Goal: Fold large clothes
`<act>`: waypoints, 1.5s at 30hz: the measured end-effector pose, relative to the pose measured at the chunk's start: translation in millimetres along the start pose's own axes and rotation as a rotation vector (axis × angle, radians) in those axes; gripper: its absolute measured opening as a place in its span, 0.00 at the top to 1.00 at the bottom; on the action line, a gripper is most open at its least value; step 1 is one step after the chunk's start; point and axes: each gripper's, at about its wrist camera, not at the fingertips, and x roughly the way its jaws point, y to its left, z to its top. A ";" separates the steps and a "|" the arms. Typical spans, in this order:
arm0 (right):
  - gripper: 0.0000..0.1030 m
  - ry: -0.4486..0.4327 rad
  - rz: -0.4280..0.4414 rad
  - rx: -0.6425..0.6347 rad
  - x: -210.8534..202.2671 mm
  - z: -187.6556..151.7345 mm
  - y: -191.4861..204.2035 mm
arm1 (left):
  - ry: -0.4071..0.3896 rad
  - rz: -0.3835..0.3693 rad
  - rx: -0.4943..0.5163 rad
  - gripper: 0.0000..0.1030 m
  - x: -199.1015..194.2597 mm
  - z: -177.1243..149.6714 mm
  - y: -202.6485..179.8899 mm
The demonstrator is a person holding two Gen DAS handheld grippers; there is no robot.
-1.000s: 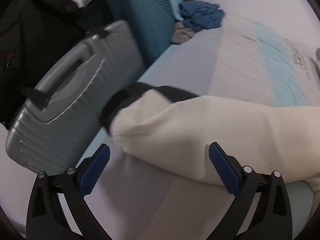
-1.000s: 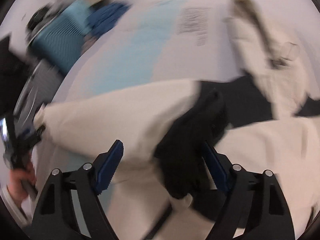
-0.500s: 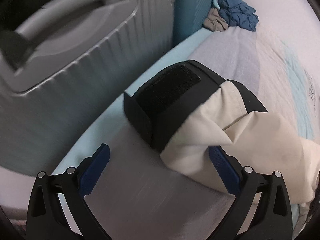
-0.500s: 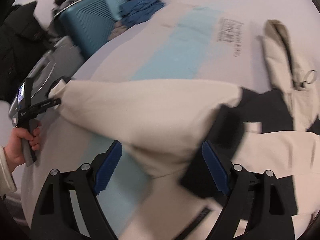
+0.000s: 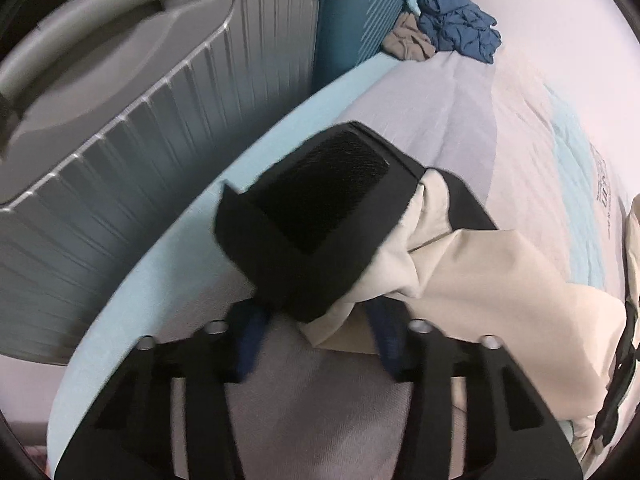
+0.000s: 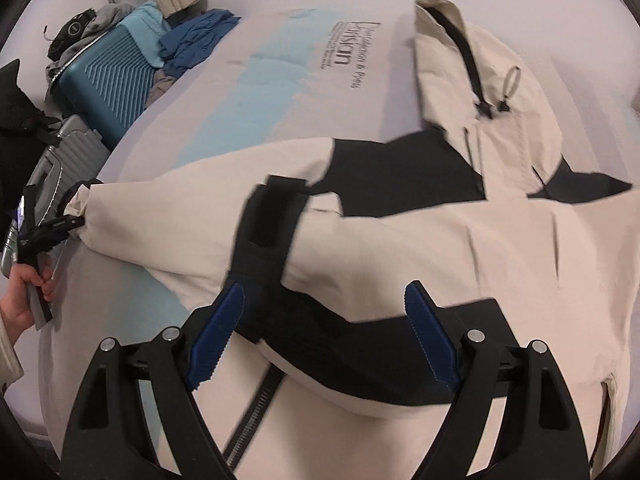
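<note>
A cream and black jacket point(image 6: 440, 232) lies spread on the bed point(image 6: 280, 80), hood point(image 6: 480, 80) at the far right. My left gripper point(image 5: 316, 332) is at the bed's left edge. Its jaws are closing on the black cuff point(image 5: 320, 208) of one cream sleeve point(image 5: 480, 300), and the bunched cuff fills the gap between the pads. The right wrist view shows that left gripper point(image 6: 60, 226) at the sleeve's tip. My right gripper point(image 6: 324, 336) hangs open above the jacket's body, just short of the other sleeve's black cuff point(image 6: 272, 216), gripping nothing.
A grey suitcase point(image 5: 140, 140) and a teal suitcase point(image 5: 352, 20) stand tight against the bed's left edge. Crumpled blue clothes point(image 5: 460, 20) lie at the far corner. A person's hand point(image 6: 20, 300) holds the left gripper's handle. The zip point(image 6: 256, 412) runs under my right gripper.
The left gripper moved in on the sleeve's cuff and its jaws narrowed from wide open onto it. The right gripper moved across the jacket, staying open.
</note>
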 end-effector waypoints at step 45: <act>0.23 -0.057 -0.190 0.269 -149.7 -100.1 -365.1 | -0.216 -0.269 0.704 0.98 -157.6 -374.0 -659.3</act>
